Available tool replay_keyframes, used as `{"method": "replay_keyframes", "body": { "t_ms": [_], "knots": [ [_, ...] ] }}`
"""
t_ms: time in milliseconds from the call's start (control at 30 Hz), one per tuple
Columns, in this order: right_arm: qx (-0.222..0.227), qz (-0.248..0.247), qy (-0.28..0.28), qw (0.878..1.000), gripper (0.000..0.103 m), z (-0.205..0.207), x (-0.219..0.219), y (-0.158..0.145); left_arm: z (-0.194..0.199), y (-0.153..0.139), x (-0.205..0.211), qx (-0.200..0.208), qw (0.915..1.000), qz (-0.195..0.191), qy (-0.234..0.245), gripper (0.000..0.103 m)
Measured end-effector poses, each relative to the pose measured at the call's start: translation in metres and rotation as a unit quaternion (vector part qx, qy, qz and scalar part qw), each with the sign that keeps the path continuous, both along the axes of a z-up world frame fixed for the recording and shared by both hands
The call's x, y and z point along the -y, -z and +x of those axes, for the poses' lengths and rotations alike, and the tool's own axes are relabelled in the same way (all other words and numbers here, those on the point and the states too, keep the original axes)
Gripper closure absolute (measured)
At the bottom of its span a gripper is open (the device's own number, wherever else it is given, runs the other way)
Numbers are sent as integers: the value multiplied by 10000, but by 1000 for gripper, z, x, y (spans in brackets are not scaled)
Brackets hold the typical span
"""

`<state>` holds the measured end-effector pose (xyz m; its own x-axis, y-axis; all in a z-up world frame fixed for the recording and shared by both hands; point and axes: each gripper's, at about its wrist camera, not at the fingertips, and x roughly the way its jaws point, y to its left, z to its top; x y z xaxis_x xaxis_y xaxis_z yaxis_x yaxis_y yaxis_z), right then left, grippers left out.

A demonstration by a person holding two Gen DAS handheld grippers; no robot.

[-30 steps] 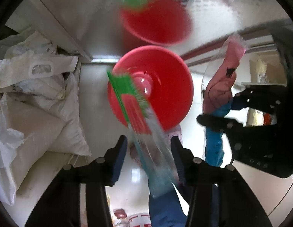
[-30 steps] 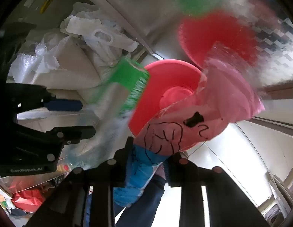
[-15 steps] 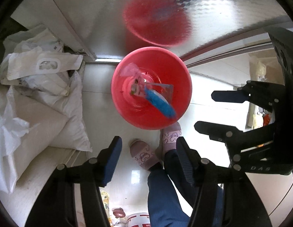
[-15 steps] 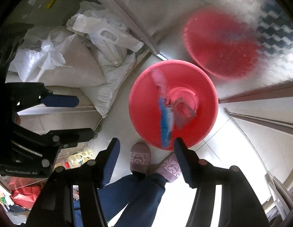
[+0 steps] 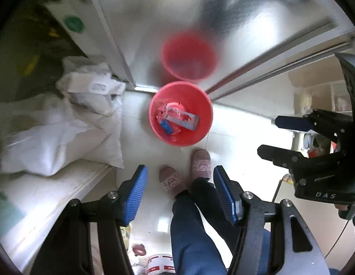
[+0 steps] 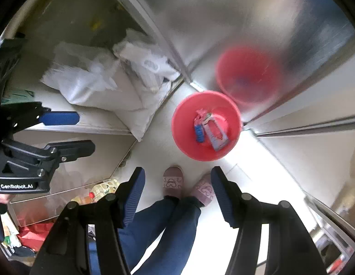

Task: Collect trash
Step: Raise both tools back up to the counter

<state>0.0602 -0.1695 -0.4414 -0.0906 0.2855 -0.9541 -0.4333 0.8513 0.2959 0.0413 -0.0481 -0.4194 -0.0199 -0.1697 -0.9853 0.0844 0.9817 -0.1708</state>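
both tools hang over the floor with nothing in them: the left tool (image 5: 180, 193) stands apart, and the right tool (image 6: 177, 193) has just been spreading wider. below and ahead, the red bucket (image 5: 154, 123) holds the wrappers (image 5: 177, 118), beside white sacks (image 5: 62, 137).

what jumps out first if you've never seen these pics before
The round red plastic bucket on the pale floor draws the eye, with crumpled wrappers lying inside it and its blurred reflection on the shiny metal panel behind. Just below it stand a person's pink slippers, framed by the open, empty left hand-held gripper. White sacks are piled at the left.
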Motion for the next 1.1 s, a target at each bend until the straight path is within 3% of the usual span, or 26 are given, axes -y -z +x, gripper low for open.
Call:
{"method": "replay_keyframes", "body": {
  "t_ms": [200, 367, 467, 533, 667, 767, 833, 900, 1033, 1100],
  "knots": [
    [354, 254, 309, 9986, 39, -4, 3, -106, -13, -113, 3, 491, 9985, 12, -242, 46],
    [765, 251, 454, 9957, 36, -2, 10, -186, -13, -186, 11, 1024, 9942, 208, -242, 46],
    [965, 385, 654, 9924, 33, -2, 19, -226, -13, -226, 11, 1315, 9901, 164, -464, 36],
    [1189, 426, 736, 9893, 29, -1, 26, -251, -14, -251, 14, 1539, 9866, 147, -521, 34],
    [1453, 487, 659, 9860, 27, 0, 32, -287, -15, -289, 21, 1879, 9804, 269, -532, 34],
    [1636, 549, 677, 9827, 20, 1, 37, -310, -16, -316, 23, 2192, 9734, 375, -549, 22],
    [1828, 653, 676, 9787, 15, 3, 41, -324, -16, -332, 25, 2343, 9697, 407, -560, 22],
    [2010, 648, 702, 9749, 12, 5, 45, -335, -16, -342, 27, 2429, 9675, 427, -567, 16],
    [2116, 543, 694, 9734, 11, 13, 46, -351, -11, -351, 28, 2502, 9648, 489, -647, 15],
    [2152, 514, 698, 9727, 3, 18, 46, -354, -6, -353, 27, 2483, 9648, 550, -670, 15]
  ]
}}
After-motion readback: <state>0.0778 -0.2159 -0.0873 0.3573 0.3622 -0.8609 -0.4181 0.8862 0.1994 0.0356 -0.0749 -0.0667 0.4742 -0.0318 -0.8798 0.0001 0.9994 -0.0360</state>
